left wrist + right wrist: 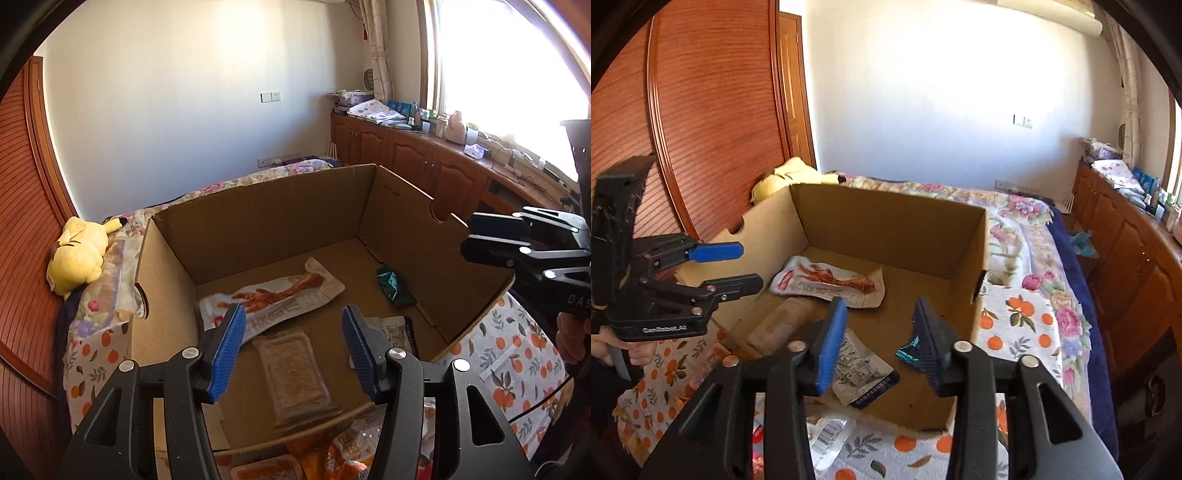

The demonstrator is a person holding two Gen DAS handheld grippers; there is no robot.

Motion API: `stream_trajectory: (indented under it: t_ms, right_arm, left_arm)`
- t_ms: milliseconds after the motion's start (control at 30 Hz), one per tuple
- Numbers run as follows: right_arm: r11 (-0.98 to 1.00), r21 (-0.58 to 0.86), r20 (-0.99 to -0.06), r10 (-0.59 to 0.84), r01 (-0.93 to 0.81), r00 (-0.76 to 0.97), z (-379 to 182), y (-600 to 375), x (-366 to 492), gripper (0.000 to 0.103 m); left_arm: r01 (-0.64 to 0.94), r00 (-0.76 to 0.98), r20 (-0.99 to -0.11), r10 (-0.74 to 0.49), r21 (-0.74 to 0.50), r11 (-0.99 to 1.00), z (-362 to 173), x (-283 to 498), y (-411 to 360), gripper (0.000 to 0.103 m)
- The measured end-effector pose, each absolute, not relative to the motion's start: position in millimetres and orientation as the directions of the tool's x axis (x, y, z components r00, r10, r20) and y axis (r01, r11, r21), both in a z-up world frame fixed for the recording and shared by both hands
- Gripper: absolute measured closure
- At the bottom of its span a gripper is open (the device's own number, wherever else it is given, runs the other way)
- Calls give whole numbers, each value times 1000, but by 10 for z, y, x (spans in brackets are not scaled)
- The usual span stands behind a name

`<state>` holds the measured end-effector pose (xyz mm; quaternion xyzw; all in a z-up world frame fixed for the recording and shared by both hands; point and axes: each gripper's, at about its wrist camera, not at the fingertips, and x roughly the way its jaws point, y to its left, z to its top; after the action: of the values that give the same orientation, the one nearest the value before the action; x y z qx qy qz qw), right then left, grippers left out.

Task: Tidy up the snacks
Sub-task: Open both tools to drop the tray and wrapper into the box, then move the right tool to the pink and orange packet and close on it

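Observation:
An open cardboard box stands on the bed. On its floor lie a long white packet with a red print, a clear-wrapped tan bar, a white packet with a blue edge and a teal wrapper. My left gripper hangs open over the near left part of the box, above the bar, holding nothing. My right gripper is open over the box's right side, empty, the teal wrapper lying beyond its right finger.
More snack packets lie on the orange-print cloth before the box. A yellow plush toy rests at the box's far left. Wooden cabinets run under the window on the right; a wooden wardrobe stands left.

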<state>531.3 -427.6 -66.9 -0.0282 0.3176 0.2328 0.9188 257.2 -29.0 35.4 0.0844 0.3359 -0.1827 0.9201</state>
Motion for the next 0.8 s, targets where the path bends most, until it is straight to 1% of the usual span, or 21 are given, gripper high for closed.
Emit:
stream_trajectory:
  t_ms: [100, 233, 367, 800]
  right_arm:
    - [895, 86, -587, 401, -438, 703, -543, -4312, 5175, 55]
    - [892, 84, -569, 408, -444, 714, -404, -4320, 4963, 54]
    - [885, 86, -566, 422, -458, 709, -386, -4293, 4752, 50]
    - [878, 122, -654, 423, -463, 628, -940, -4159, 4244, 49]
  left_arm:
    - [390, 717, -638, -280, 34, 920, 413, 2444, -263, 46]
    - [392, 730, -623, -283, 41, 919, 480, 2233, -225, 46]
    - [389, 736, -616, -280, 48, 920, 477, 2007, -173, 46]
    - [397, 696, -661, -282, 26, 917, 126, 1472, 4, 46]
